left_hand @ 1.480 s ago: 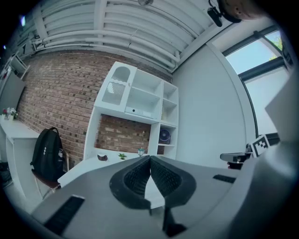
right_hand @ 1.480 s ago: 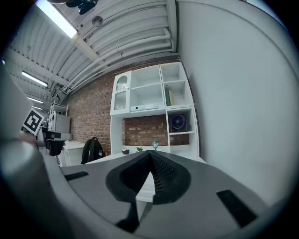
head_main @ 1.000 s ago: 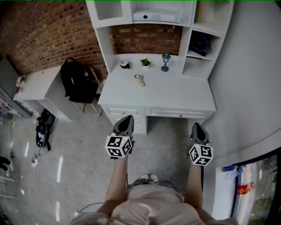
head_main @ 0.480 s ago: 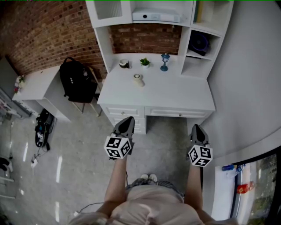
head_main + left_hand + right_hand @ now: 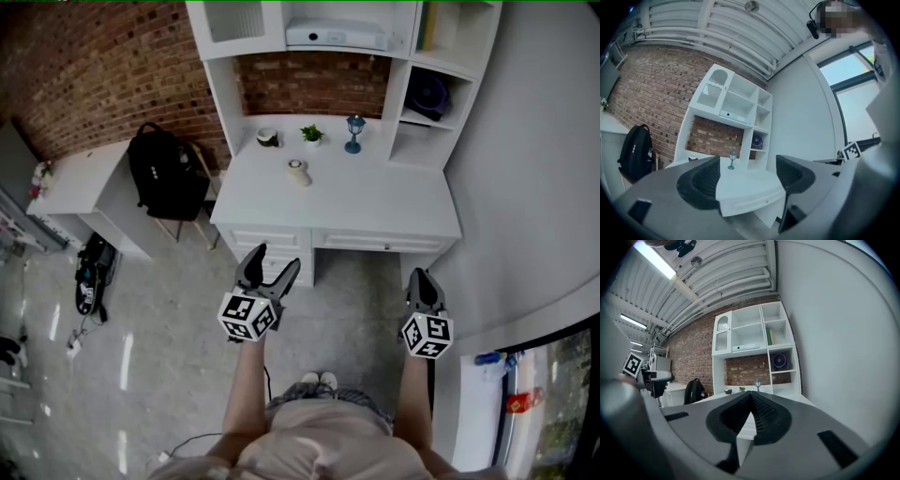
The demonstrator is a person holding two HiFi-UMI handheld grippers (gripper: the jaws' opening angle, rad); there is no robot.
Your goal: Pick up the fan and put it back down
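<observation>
My left gripper point(image 5: 278, 258) jaws just opened wide, nothing between them. Right gripper point(image 5: 420, 277) jaws are together, empty. Fan point(image 5: 427, 94) sits in the right-hand shelf cubby above the desk point(image 5: 375, 202), well apart from both.

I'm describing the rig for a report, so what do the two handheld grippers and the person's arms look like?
Both the left gripper and the right gripper have dark grey, tapering jaws with ribbed inner pads. Each carries a white cube printed with black square markers. No sleeves cover the forearms; no cables show.
</observation>
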